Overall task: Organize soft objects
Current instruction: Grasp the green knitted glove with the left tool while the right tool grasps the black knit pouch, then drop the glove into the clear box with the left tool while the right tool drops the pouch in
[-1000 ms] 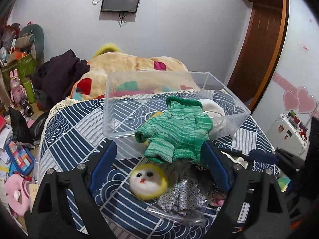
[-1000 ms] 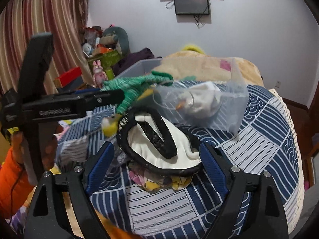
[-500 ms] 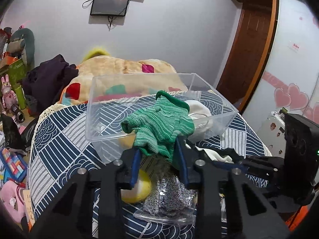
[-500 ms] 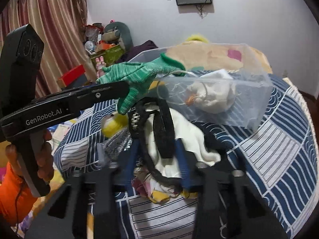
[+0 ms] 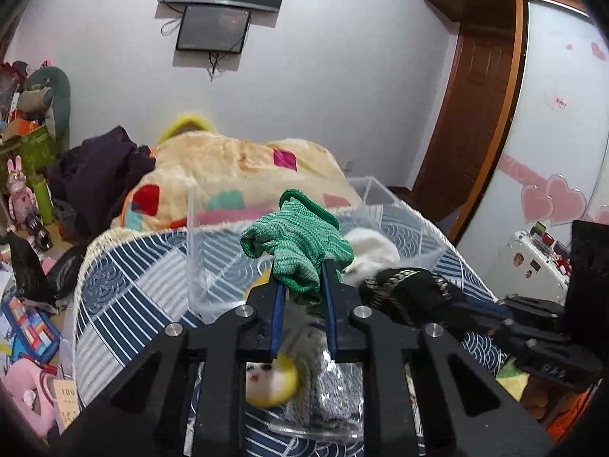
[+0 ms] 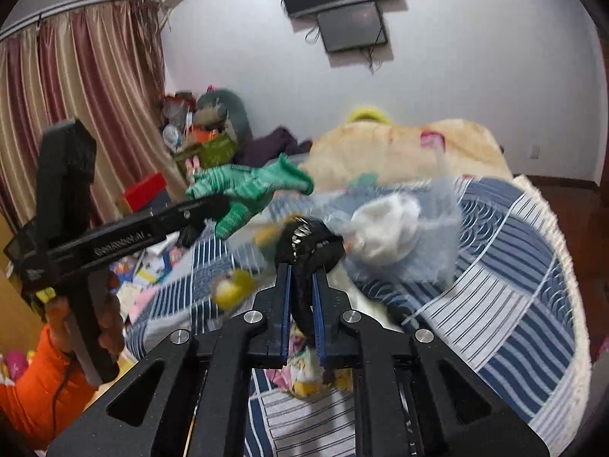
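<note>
While both grippers are raised over the bed:
Left gripper [image 5: 302,285]: pinching the green knit glove [image 5: 298,245], ribbed, striped, cuff up, in front of the clear plastic bin [image 5: 198,251].
Right gripper [image 6: 302,285]: clamped on a black band [image 6: 310,243], bunched, with metallic trim.
Bin: holds a white fluffy item [image 5: 371,249].

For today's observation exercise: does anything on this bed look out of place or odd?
Mostly mid-tidy. The green knitted glove hangs lifted in the left gripper, not yet in the clear box. The yellow doll head and a bagged grey item lie loose outside it.
</note>
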